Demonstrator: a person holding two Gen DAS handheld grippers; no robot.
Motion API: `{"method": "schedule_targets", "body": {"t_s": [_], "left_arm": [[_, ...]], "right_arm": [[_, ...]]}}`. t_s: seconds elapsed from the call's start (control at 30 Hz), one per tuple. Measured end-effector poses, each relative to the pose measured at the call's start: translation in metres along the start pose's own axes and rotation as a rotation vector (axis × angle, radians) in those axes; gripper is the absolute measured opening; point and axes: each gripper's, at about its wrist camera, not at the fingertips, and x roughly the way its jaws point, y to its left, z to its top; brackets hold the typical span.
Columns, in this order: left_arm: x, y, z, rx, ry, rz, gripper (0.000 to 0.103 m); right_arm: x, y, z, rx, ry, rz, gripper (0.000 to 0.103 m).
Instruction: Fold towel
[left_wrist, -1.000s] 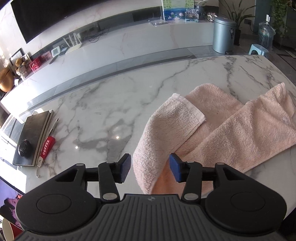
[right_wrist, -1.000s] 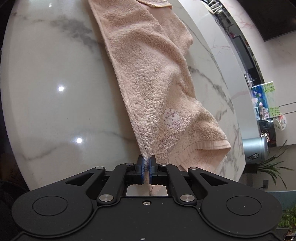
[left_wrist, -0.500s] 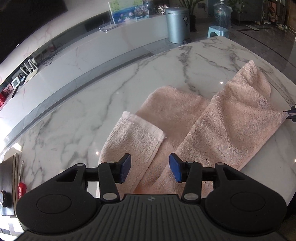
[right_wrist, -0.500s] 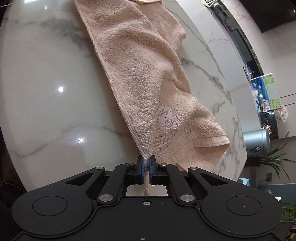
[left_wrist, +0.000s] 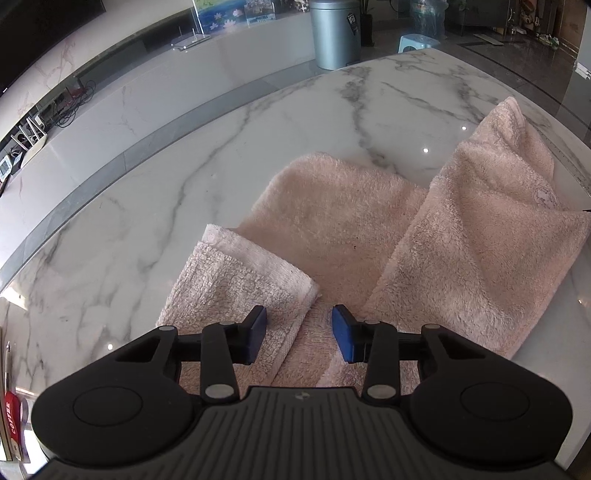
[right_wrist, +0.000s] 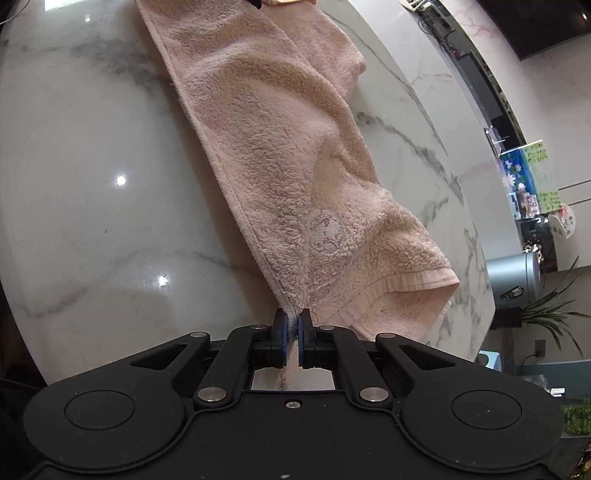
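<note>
Your right gripper (right_wrist: 291, 325) is pinched tight on a corner of the towel (right_wrist: 266, 147), at the near edge of the table (right_wrist: 92, 221), with the cloth running away from it across the marble. Your left gripper (left_wrist: 298, 330) stands about half open and its jaws are closing over the other end; the folded-back flap (left_wrist: 240, 273) lies under its left pad and the flat layer shows between the pads, but nothing is pressed yet.

The towel lies bent in a V on the table, its middle farther away and both ends turned toward you.

The main risk, as I judge it, is the left grip. If the jaws shut where they are, you may catch only the flap's edge, or the flap plus the layer under it, and the fold will come out skewed. The right corner is held by very little cloth, so a hard pull could slip it free. The marble looks slick; the towel may slide instead of folding.
</note>
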Motion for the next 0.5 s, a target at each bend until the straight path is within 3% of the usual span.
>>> {"method": "schedule_targets", "body": {"t_s": [0.13,0.33,0.5], "left_arm": [[0.004,0.005,0.002,-0.018,0.008,-0.008,0.036],[0.004,0.016,0.007,-0.046,0.009,-0.017,0.019],[0.002,0.019,0.009,-0.056,0.002,-0.004,0.013]], "right_arm": [[0.001,0.0,-0.001,0.002,-0.001,0.006,0.003],[0.002,-0.002,-0.002,0.004,-0.003,0.011,0.003],[0.004,-0.001,-0.002,0.004,-0.005,0.01,0.003]]}}
